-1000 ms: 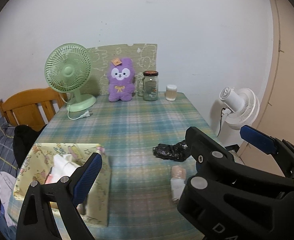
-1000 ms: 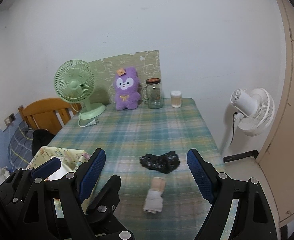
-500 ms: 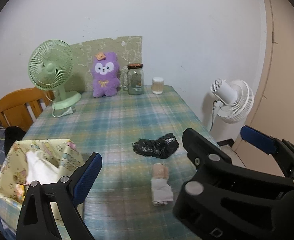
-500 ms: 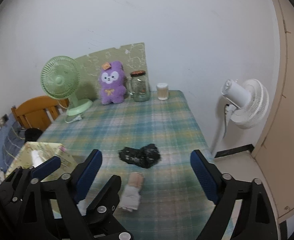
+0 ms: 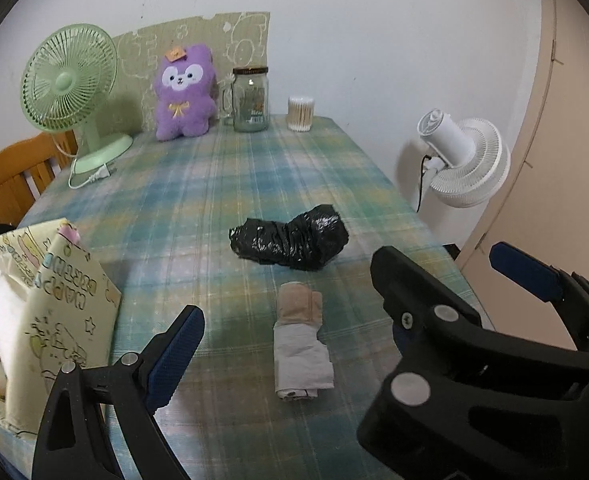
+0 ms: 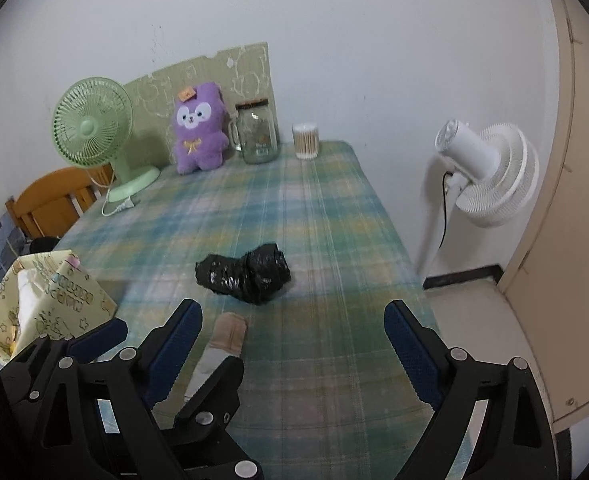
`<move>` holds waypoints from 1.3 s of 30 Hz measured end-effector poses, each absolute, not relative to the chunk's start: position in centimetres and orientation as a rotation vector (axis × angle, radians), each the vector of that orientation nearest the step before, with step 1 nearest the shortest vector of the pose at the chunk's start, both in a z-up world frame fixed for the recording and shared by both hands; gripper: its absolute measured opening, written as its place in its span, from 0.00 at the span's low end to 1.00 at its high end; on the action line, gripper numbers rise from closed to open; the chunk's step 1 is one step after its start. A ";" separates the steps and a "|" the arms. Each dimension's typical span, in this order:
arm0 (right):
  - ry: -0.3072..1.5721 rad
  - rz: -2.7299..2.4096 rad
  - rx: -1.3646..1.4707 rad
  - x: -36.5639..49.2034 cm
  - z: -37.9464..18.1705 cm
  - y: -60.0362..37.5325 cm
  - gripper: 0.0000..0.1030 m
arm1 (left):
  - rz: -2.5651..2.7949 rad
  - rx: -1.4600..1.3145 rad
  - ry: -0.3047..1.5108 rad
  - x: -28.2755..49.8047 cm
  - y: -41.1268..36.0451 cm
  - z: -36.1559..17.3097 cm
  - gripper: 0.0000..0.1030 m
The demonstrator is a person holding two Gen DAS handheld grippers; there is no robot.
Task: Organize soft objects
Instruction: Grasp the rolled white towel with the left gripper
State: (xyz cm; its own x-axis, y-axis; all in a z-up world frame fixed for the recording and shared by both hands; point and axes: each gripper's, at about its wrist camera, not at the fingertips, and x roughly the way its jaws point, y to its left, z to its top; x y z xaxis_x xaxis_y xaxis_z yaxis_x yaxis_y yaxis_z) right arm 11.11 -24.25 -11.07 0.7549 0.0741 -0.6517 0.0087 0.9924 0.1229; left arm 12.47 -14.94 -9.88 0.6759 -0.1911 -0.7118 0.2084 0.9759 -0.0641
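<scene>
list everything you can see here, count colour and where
black bundle: 1, black, mid-table
rolled cloth: 1, beige and grey, near side of the bundle
fabric box: 1, pale yellow print, near-left table edge
plush toy: 1, purple, far edge
desk fan: 1, green, far left
glass jar: 1, clear, beside the plush
cotton swab tub: 1, far edge
floor fan: 1, white, right of table
chair: 1, wooden, left
left gripper: open
right gripper: open

Black bundle [image 5: 290, 242] glossy crinkled plastic; rolled sock [image 5: 300, 340] matt cloth; tablecloth [image 5: 222, 184] smooth plaid; plush [image 5: 184, 92] fuzzy.
</scene>
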 end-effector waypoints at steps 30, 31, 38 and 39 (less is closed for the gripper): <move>0.840 0.065 0.130 14.1 -16.5 -23.7 0.92 | -0.178 0.068 0.917 14.9 -14.8 -14.9 0.24; 0.839 0.068 0.128 14.2 -16.5 -23.7 0.92 | -0.171 0.070 0.917 15.0 -14.7 -14.9 0.24; 0.811 0.123 0.127 15.4 -15.4 -22.7 0.92 | -0.121 0.074 0.875 15.5 -13.8 -13.3 0.23; 0.803 0.134 0.130 15.7 -15.2 -22.5 0.92 | -0.113 0.076 0.866 15.5 -13.7 -13.0 0.23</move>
